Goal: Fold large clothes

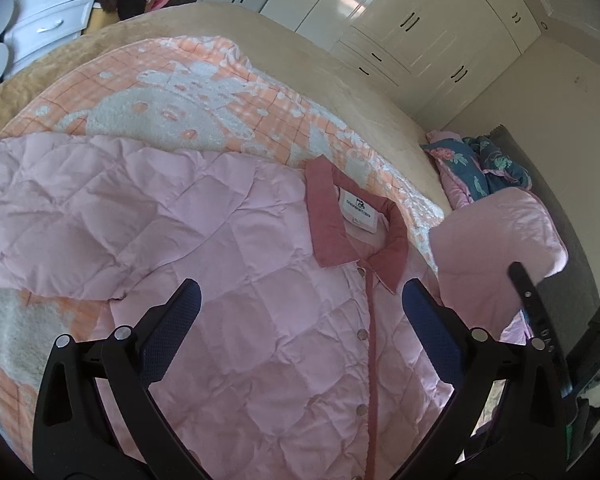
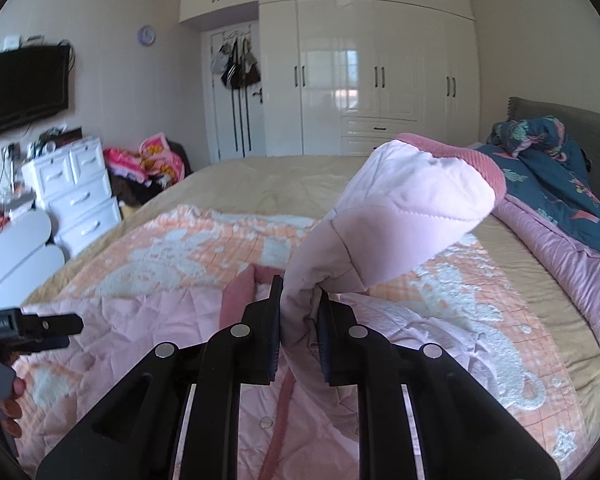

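Observation:
A pink quilted jacket (image 1: 260,280) with a darker pink collar (image 1: 328,216) and a snap-button front lies on the bed. My left gripper (image 1: 300,300) hovers open over its chest, just below the collar, with nothing between its blue pads. My right gripper (image 2: 300,308) is shut on the jacket's sleeve (image 2: 400,216), which stands lifted off the bed with its darker pink cuff pointing away. In the left wrist view that raised sleeve (image 1: 500,232) is at the right, beside one of the right gripper's fingers (image 1: 525,292). The left gripper (image 2: 40,328) shows at the left edge of the right wrist view.
An orange and white blanket (image 1: 180,92) covers the beige bed (image 1: 360,72) under the jacket. A blue floral duvet (image 2: 540,168) is bunched by the headboard. White drawers (image 2: 76,192), a clothes pile (image 2: 148,160) and a wardrobe (image 2: 380,72) stand beyond the bed. A hand (image 2: 10,400) grips the left tool.

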Demonstrator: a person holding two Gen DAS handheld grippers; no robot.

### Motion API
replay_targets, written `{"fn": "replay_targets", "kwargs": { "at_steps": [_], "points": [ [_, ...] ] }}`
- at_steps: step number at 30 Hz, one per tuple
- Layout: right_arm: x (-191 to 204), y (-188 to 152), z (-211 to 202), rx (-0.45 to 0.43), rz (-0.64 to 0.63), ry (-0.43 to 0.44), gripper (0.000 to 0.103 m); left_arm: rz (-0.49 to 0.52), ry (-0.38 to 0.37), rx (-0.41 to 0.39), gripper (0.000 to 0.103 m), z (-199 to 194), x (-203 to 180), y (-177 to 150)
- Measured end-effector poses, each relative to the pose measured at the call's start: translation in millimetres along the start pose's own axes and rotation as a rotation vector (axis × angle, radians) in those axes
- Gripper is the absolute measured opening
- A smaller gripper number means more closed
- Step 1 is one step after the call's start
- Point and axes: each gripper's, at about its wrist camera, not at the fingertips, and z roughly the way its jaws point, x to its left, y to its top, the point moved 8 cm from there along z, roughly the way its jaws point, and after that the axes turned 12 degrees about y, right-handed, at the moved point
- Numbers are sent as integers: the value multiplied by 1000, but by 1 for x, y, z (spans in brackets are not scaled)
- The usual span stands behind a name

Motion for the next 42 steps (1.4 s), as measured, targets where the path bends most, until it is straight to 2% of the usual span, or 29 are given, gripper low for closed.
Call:
{"fn": "replay_targets", "kwargs": {
  "at_steps": [12, 16, 21, 24, 26, 28, 30, 33, 36, 38, 39, 41, 42],
  "points": [
    [47, -53, 53, 154, -88, 56, 16, -47, -70, 31, 94, 18, 12, -4],
    [67, -77, 70, 215, -119, 96, 20, -41, -83, 32, 94, 21, 13, -5],
    [89, -95, 82, 274, -143, 140, 28, -88, -107, 53, 94, 25, 20, -3],
    [96, -104, 84, 296, -163, 153, 37, -103, -121, 63, 94, 27, 22, -3],
    [103, -108, 82, 301, -149, 199, 54, -110, -136, 77, 94, 31, 22, -3],
    [110, -111, 79, 301, -138, 231, 64, -118, -158, 104, 94, 39, 20, -7],
    [115, -111, 74, 297, -144, 250, 68, -124, -198, 142, 94, 48, 14, -12],
    [110, -109, 59, 288, -141, 271, 69, -133, -219, 206, 94, 64, 10, -24],
    [80, -109, 42, 287, -112, 207, 69, -129, -189, 246, 94, 81, 7, -37],
    [55, -111, 31, 288, -77, 164, 69, -112, -159, 242, 94, 89, 6, -42],
    [44, -113, 26, 288, -61, 149, 69, -93, -140, 225, 92, 90, 5, -43],
    [15, -117, 11, 275, 0, 107, 69, -51, -101, 190, 72, 91, 1, -43],
    [-2, -120, 2, 268, 44, 84, 69, -25, -87, 179, 49, 91, -2, -43]
  ]
}}
